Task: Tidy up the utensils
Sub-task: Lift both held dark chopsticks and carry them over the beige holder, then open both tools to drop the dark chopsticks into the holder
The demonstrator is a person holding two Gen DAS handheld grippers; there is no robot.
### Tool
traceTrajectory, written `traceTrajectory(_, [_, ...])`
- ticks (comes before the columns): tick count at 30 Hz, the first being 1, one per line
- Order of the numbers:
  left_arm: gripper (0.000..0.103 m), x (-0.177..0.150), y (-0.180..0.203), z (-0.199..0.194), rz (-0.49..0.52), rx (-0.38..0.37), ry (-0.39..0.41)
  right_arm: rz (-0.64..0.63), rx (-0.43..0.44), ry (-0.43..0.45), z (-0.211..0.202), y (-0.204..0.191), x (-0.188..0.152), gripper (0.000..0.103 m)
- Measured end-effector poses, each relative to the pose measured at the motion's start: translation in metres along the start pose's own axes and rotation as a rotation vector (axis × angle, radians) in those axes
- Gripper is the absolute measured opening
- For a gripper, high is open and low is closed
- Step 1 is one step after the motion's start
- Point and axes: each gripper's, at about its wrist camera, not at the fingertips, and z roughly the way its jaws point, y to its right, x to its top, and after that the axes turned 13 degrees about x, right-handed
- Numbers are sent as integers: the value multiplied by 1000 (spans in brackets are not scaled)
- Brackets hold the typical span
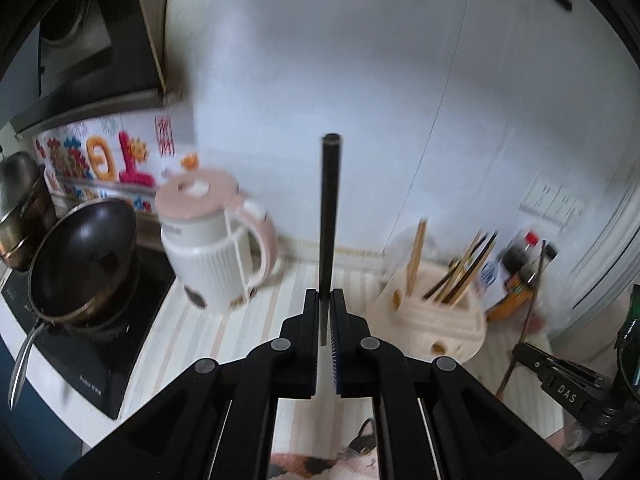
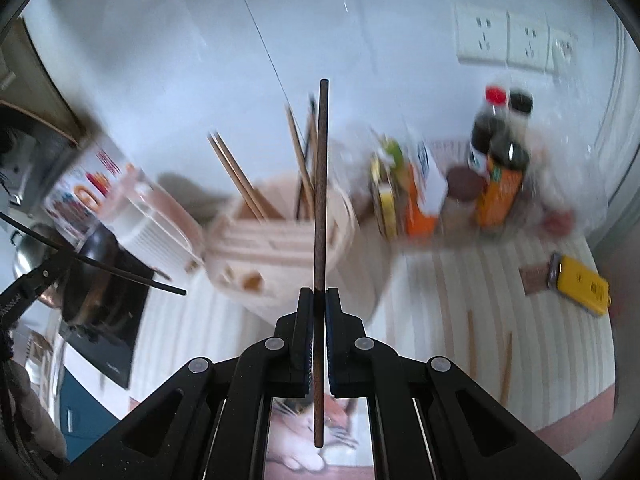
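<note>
My left gripper [image 1: 325, 300] is shut on a black chopstick [image 1: 329, 208] that points straight up and forward above the counter. My right gripper [image 2: 319, 298] is shut on a brown chopstick [image 2: 321, 184] held upright in front of the cream utensil holder [image 2: 280, 236]. The holder [image 1: 432, 320] has several wooden and dark chopsticks [image 1: 460, 276] standing in it. In the left wrist view the right gripper [image 1: 560, 384] shows at lower right with its brown chopstick [image 1: 528, 312]. In the right wrist view the left gripper's black chopstick [image 2: 120, 272] crosses at the left. Two wooden chopsticks [image 2: 472, 344] lie on the striped mat.
A pink and white kettle [image 1: 216, 248] stands left of the holder. A dark wok [image 1: 84, 256] sits on the black cooktop [image 1: 100, 360]. Sauce bottles and jars [image 2: 500, 160] crowd the back right corner. A yellow box [image 2: 580, 284] lies on the mat's right side.
</note>
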Motion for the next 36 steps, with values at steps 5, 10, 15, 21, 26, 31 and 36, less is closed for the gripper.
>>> traceTrajectory(5, [3,28,7,-23,-4,-57,62,-7,42,82,-20,-14,33,6])
traceTrajectory(10, [3,56,27,-34,13,-130,108,10,63,179,-31,-17,76,6])
traceTrajectory(15, [3,73,58,-26,52,-193,109,36,55,253,-23,-9,110,6])
traceTrajectory(21, [3,72,97,10,142,-218,39,51,39,330,0,1,130,6])
traceTrajectory(26, [3,64,119,53,191,-220,-63,17,20,375,26,5,128,6])
traceTrajectory(31, [7,57,122,67,203,-186,-136,-23,41,330,45,14,117,6])
traceTrajectory(36, [38,60,113,51,166,-151,-121,-34,52,285,35,19,109,36])
